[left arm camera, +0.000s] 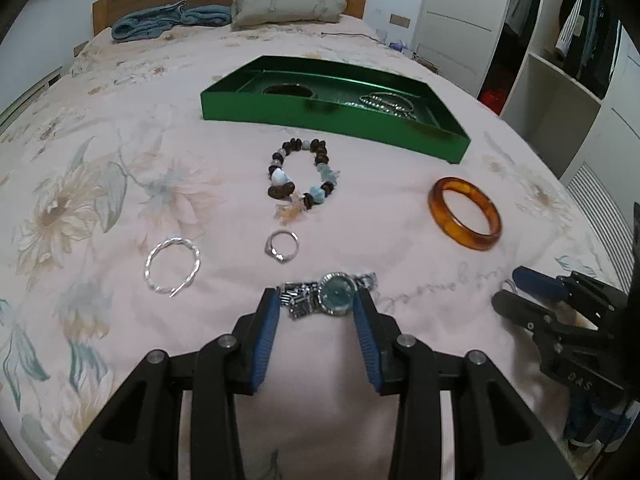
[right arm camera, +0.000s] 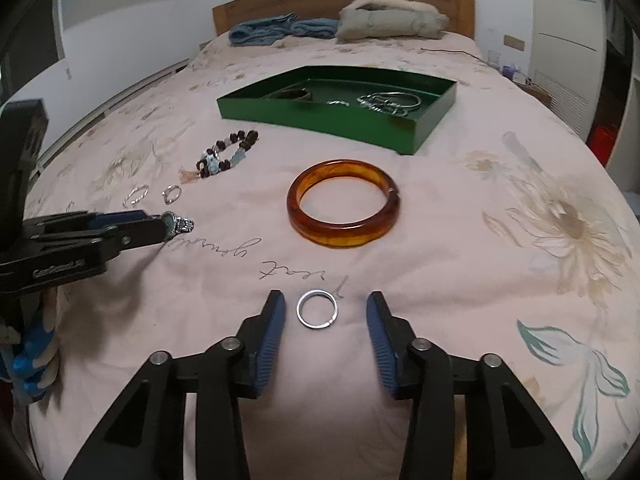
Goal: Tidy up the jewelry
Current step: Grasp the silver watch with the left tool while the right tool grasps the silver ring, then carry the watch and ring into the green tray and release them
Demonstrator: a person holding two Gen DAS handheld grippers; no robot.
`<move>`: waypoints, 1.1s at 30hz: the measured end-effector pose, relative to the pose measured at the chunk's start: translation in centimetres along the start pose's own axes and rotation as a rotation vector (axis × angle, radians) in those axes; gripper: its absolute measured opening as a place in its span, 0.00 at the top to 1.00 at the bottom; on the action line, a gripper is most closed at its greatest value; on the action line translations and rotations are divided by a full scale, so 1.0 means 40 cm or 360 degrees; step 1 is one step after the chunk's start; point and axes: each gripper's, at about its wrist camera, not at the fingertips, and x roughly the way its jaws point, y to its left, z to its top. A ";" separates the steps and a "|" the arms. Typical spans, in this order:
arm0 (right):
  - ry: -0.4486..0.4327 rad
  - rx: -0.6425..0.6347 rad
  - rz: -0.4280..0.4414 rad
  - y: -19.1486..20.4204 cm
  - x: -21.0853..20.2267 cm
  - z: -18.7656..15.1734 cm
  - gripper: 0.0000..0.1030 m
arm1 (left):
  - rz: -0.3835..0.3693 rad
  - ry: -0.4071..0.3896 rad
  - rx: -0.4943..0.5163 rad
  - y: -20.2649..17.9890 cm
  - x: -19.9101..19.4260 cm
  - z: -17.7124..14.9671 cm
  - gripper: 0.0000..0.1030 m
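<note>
My left gripper [left arm camera: 318,300] is open, its fingertips on either side of a silver watch with a blue face [left arm camera: 334,294] lying on the bedspread; it also shows in the right wrist view [right arm camera: 174,222]. My right gripper [right arm camera: 326,306] is open around a small silver ring [right arm camera: 317,309] without touching it. An amber bangle [right arm camera: 343,208], a beaded bracelet [left arm camera: 302,174], a twisted silver bangle [left arm camera: 173,266] and a silver ring [left arm camera: 282,245] lie loose. A green tray [left arm camera: 332,118] holds a dark bangle and silver bracelets.
Everything lies on a pink floral bedspread [right arm camera: 520,240]. Folded blue cloth [left arm camera: 160,20] and a beige coat [left arm camera: 288,6] sit by the wooden headboard. A wardrobe [left arm camera: 560,60] stands to the right of the bed.
</note>
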 end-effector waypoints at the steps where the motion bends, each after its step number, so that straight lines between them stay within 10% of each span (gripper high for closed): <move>1: 0.0006 -0.0005 0.0005 0.001 0.006 -0.001 0.61 | -0.0008 0.0009 0.0011 -0.005 0.010 0.001 0.63; 8: 0.0024 -0.0030 0.0044 -0.001 0.018 -0.008 0.80 | -0.0036 0.0055 0.0087 -0.034 0.046 0.005 0.61; 16: 0.0003 -0.0029 0.0037 0.004 0.008 -0.012 0.80 | -0.0055 0.0083 0.0077 -0.042 0.054 0.011 0.84; 33: -0.0188 -0.0048 0.0009 -0.005 -0.187 0.059 0.81 | -0.0090 -0.0081 -0.0031 -0.026 -0.113 0.083 0.85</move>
